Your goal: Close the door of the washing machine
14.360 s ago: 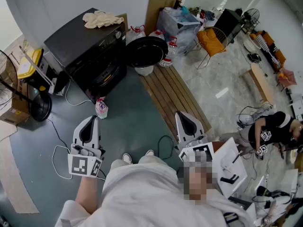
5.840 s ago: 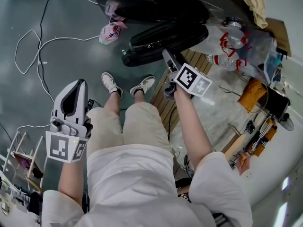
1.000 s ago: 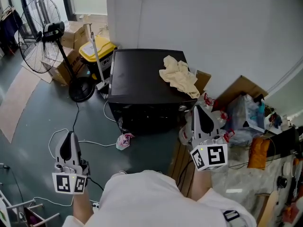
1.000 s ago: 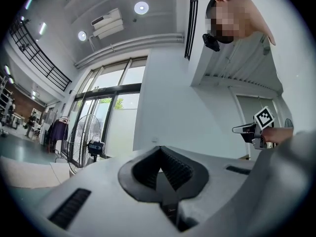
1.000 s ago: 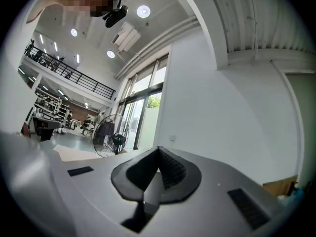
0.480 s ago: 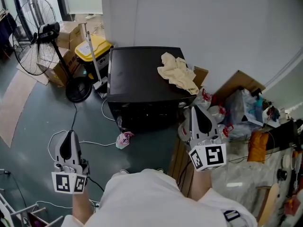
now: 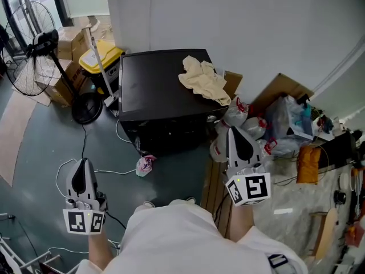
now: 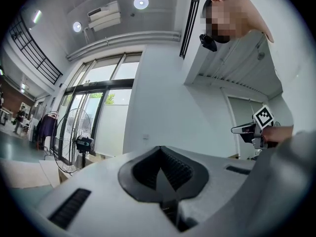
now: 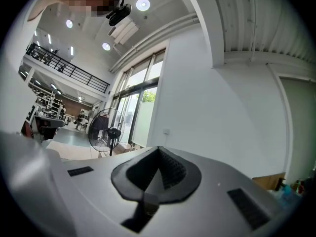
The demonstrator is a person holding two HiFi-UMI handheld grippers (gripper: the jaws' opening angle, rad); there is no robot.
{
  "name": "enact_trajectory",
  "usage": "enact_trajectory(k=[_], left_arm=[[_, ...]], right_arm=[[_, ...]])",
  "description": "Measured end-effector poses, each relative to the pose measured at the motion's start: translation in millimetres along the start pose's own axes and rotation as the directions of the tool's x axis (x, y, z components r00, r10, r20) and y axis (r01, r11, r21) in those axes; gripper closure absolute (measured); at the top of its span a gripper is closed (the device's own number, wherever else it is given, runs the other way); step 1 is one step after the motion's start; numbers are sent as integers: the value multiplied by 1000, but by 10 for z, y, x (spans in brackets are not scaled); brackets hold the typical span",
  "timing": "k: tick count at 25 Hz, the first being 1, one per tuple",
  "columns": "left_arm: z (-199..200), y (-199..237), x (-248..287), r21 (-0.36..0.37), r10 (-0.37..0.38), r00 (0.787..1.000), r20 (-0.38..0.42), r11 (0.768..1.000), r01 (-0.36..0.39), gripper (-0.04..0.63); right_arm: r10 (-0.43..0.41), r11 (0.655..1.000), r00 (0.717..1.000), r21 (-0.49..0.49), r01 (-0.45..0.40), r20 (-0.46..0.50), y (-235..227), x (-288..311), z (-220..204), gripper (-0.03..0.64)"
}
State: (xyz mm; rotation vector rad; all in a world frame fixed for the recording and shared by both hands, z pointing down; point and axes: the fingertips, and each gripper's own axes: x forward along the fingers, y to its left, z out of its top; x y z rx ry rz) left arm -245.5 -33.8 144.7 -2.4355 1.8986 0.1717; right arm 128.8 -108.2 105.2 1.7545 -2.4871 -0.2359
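The black washing machine stands against the white wall with a crumpled cream cloth on its lid. Its front looks flat and dark, with the door lying flush and nothing swung out. My left gripper hangs over the grey floor, well in front of the machine and to its left. My right gripper is held just off the machine's front right corner, not touching it. In each gripper view the dark pads meet with nothing between them: left gripper, right gripper.
A standing fan, a yellow bin and cardboard boxes crowd the machine's left. A pink bag and a white cable lie on the floor. Water bottles, bags and cardboard pile up to the right, with wooden slats below.
The round door that stood swung open earlier now lies flat against the machine. Over the last second the view swung right, and both grippers stayed shut, barely drifting.
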Motion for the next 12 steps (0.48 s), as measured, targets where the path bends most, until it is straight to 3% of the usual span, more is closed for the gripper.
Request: enact_trajectory(k=[12], left_arm=[[-59, -176, 37, 6, -17, 1000, -7, 1000, 17, 591]], right_arm=[[-16, 1000, 1000, 11, 16, -11, -100, -121, -136, 620]])
